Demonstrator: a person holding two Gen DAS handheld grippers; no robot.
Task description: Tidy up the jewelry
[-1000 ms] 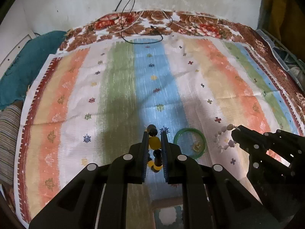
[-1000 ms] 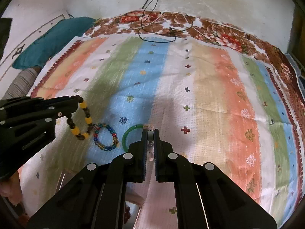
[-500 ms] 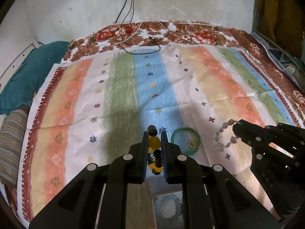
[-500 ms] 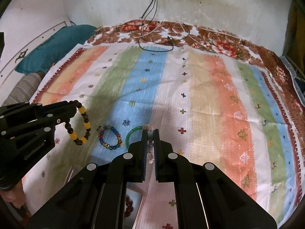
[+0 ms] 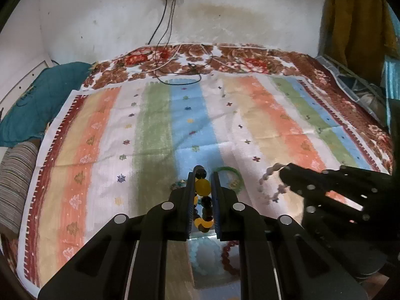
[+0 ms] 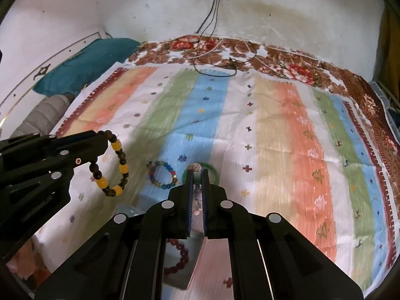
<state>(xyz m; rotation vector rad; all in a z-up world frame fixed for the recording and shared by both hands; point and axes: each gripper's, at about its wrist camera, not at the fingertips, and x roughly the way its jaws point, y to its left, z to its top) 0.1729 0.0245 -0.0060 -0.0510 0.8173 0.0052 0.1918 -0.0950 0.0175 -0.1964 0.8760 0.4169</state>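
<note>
My left gripper [image 5: 202, 175] is shut on a bracelet of yellow and dark beads [image 5: 203, 187], which hangs in the air from its tip [image 6: 123, 168]. My right gripper [image 6: 196, 172] is shut on a pale bead bracelet [image 6: 194, 167], seen blurred and dangling in the left wrist view [image 5: 271, 168]. Both are held above the striped cloth [image 5: 155, 135]. On the cloth just past the fingertips lie a green bangle [image 6: 215, 172] and a multicoloured bead bracelet [image 6: 151, 172]. Beneath the grippers is a shiny tray [image 6: 127, 208] holding a dark red bead bracelet [image 6: 183, 255].
A teal cushion [image 6: 82, 67] and a striped pillow [image 5: 15, 180] lie at the left edge of the bed. Black and white cables [image 5: 180, 75] run down from a wall socket onto the floral blanket at the back. Clothing hangs at the far right [image 5: 350, 25].
Both grippers have risen and drawn back with their bracelets still gripped. The cloth looks farther off, the wall socket has come into view, and more of the tray shows beneath.
</note>
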